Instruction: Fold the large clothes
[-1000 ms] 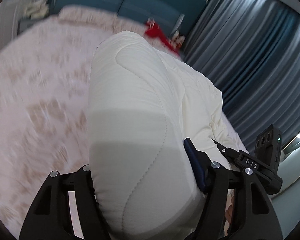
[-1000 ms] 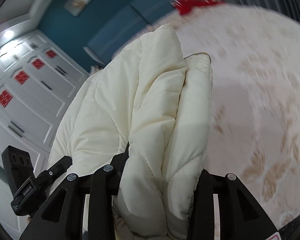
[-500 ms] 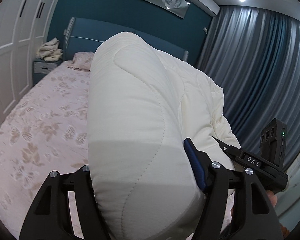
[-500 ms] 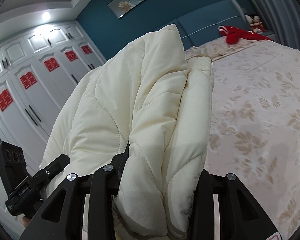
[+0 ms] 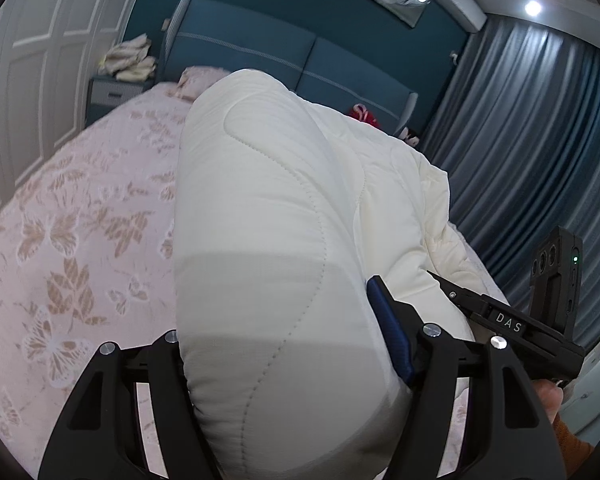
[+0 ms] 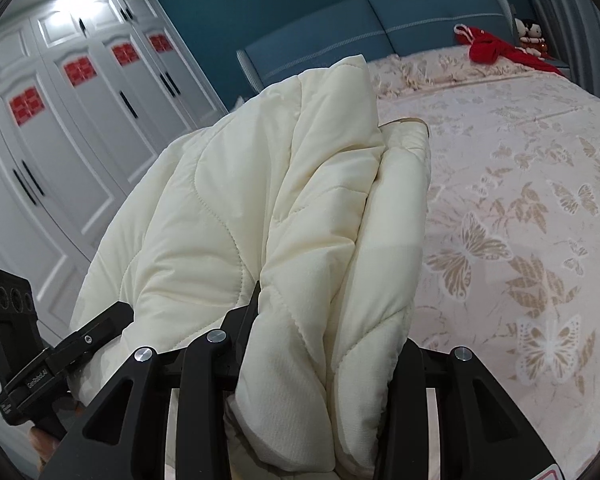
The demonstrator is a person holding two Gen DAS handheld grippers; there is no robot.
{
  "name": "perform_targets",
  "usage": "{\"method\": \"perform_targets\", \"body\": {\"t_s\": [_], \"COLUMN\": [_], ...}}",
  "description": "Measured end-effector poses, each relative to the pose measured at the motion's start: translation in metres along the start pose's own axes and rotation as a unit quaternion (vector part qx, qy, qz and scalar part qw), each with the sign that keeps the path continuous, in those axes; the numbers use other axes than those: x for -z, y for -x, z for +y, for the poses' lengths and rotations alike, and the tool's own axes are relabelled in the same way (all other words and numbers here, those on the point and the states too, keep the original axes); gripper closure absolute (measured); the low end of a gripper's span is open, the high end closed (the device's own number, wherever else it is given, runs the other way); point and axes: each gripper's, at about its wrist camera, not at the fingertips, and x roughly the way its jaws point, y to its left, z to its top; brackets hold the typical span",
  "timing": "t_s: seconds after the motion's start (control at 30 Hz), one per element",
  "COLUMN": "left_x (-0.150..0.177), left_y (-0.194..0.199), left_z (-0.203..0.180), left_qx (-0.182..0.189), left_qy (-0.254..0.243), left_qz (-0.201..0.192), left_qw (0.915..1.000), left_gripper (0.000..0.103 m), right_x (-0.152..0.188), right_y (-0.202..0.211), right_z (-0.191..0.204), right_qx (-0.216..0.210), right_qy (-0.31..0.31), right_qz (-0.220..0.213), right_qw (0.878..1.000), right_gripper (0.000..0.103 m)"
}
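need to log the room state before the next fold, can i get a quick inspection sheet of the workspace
surface: bed with a pink bedspread printed with butterflies, bare ahead of both grippers
job's things: one cream quilted duvet, bunched thick and held up off the bed by both grippers
clutter: red garment near the headboard; folded cloths on the nightstand
grippers: left gripper shut on a thick fold of the duvet; right gripper shut on a thinner bunch of it
cables: nothing seen
surroundings: white wardrobe with red decals, teal wall, grey curtains, ceiling lights on
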Motion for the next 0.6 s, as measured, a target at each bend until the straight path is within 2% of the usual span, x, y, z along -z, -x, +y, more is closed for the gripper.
{"method": "perform_targets", "body": {"t_s": [0.37,0.6], "left_x": [0.044,0.08], "left_y": [-0.07,-0.097], "left_z": [0.041,0.062], "left_qx": [0.004,-0.003], "left_qy": [0.039,0.056], "left_qz": [0.053,0.084], "left_qw": [0.9979,0.9949], "left_gripper": [0.038,0.038], "right_x": [0.037,0.071], "right_y": [-0.07,-0.101], "right_z": [-0.035,-0.054], "right_qx": [0.046,0.061], "right_qy": [-0.012,-0.02], "right_qz": [0.063,0.098], "right_qw": [0.997,0.993], "right_gripper": [0.068,0.068]}}
